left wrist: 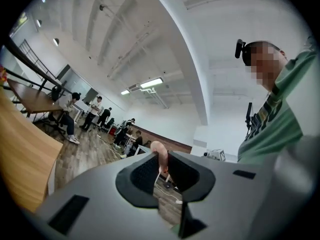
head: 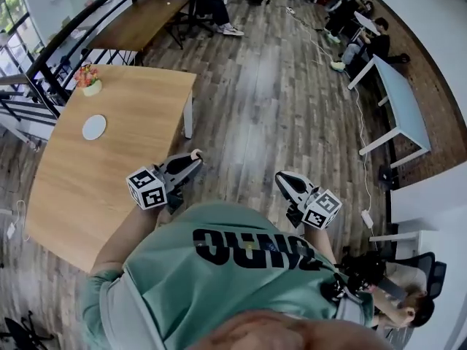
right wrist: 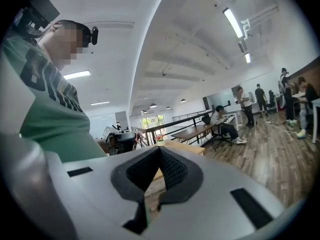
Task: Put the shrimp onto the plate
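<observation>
A small pale-pink shrimp stands pinched between the pads of my left gripper, which is shut on it. In the head view the left gripper hovers past the near right edge of the wooden table, close to the person's chest, with the shrimp at its tip. The white round plate lies far off on the table's left part. My right gripper hangs over the floor to the right, its jaws meeting at the tips with nothing between them.
A flower pot stands beyond the plate near the table's far corner. A black railing runs along the left. A pale blue table and seated people are at the right and back. A cable trails over the wooden floor.
</observation>
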Motion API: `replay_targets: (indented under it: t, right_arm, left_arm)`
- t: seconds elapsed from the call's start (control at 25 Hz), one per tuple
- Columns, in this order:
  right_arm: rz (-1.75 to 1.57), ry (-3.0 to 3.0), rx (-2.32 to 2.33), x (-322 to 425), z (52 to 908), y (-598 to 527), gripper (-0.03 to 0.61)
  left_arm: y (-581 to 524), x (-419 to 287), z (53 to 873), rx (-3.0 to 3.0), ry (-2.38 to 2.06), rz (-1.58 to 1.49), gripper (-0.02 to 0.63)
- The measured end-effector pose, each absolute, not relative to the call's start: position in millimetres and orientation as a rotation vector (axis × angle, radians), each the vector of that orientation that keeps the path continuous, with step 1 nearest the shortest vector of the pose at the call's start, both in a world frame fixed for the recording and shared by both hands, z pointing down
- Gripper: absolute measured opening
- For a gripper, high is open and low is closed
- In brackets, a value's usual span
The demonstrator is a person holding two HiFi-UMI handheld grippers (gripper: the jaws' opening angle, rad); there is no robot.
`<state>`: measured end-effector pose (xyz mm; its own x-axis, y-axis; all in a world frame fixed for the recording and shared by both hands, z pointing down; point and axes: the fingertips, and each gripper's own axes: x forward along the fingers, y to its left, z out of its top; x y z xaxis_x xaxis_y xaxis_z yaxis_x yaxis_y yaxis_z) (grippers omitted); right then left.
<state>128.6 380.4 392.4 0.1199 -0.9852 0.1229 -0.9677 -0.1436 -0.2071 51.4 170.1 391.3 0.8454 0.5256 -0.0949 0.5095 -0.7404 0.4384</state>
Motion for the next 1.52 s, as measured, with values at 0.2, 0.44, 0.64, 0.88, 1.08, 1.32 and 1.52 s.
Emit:
replay_targets:
  t: [0.2,0.44,0.64,0.88,1.08,1.32,1.52]
  right_arm:
    - [-0.349,2.13,-2.195,214.7,388.9,390.7,0.006]
    - [-0.318,2.238,-2.079,302.3,387.5,402.8,0.006]
    - [-0.352,2.318,-1.958,335.7,394.1,378.0,0.006]
    - [-0.4,2.371,-1.925,351.8,395.2,316.9,0.006]
    - [-0.356,2.436,-1.936,349.8,385.6,235.4,0.006]
    - [-0.317,2.549,-1.927,326.1,357.7,130.7,0.006]
    - [-0.354,2.71,-1.809,298.0,344.1,29.6,0.006]
  left_arm:
    - [195.4,109.4,383.3,2.608,0.642,0.013,0.06]
    - [222.5,161.1,373.9,2.661,0.497,-0.024,0.06]
    - [207.5,181.1,375.2,2.684,0.357,-0.004,0.06]
    - [149.6,178.3,375.1,2.684,0.265,-0.051,0.06]
    - [76.8,173.1,385.3,2.689,0.254,-0.104,0.06]
    - [-24.6,137.4,371.8,2.726,0.199,-0.201,0.06]
    - [-98.2,98.6,372.3,2.714,0.062,-0.274,0.06]
